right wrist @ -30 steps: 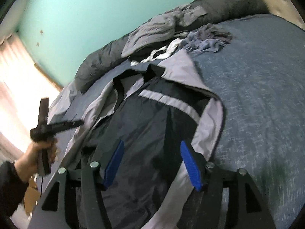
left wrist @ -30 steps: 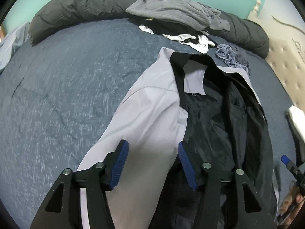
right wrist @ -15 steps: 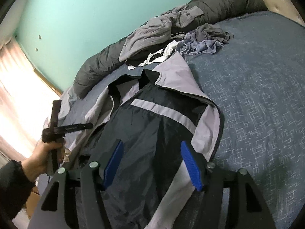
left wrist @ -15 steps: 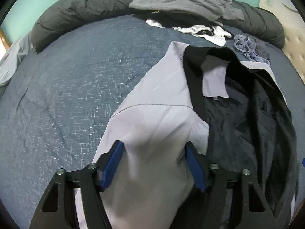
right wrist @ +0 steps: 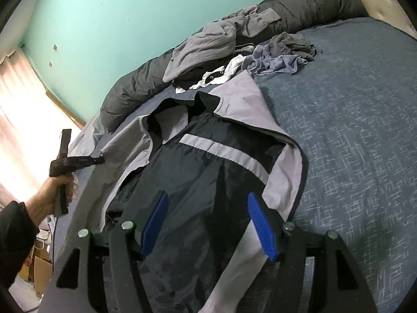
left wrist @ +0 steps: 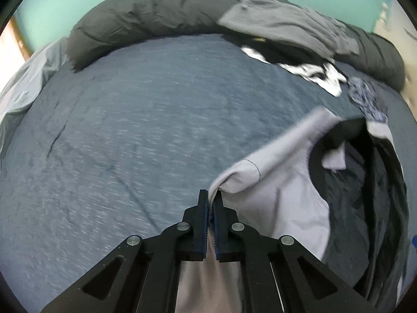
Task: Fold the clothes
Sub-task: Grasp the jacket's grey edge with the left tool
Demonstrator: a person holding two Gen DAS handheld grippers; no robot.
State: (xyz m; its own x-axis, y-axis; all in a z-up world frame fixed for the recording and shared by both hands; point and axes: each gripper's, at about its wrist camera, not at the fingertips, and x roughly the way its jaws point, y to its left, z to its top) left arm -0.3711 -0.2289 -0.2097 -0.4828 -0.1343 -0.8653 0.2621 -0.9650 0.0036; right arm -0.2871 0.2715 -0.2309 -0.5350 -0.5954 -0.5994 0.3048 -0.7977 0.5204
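Observation:
A grey and black jacket [left wrist: 281,182] lies open on the blue bedspread [left wrist: 130,130], its dark lining facing up. My left gripper [left wrist: 210,200] is shut on a pinch of the jacket's grey left panel, and the cloth is drawn taut toward its jaws. In the right wrist view a hand [right wrist: 49,198] holds the left gripper [right wrist: 99,159] at the jacket's [right wrist: 208,172] left edge. My right gripper [right wrist: 207,198] hovers open over the dark lining near the hem, with nothing pressed between its blue pads [right wrist: 260,224].
A rolled dark grey duvet [left wrist: 156,13] runs along the far edge of the bed. On it lie a grey garment [right wrist: 203,49], a white and black piece [left wrist: 312,70] and a crumpled blue-grey one [right wrist: 281,57]. A cardboard box [right wrist: 39,268] stands on the floor at left.
My left gripper has closed on the grey panel and moved left, dragging the cloth outward over the bedspread. The right gripper stays where it was, still open.

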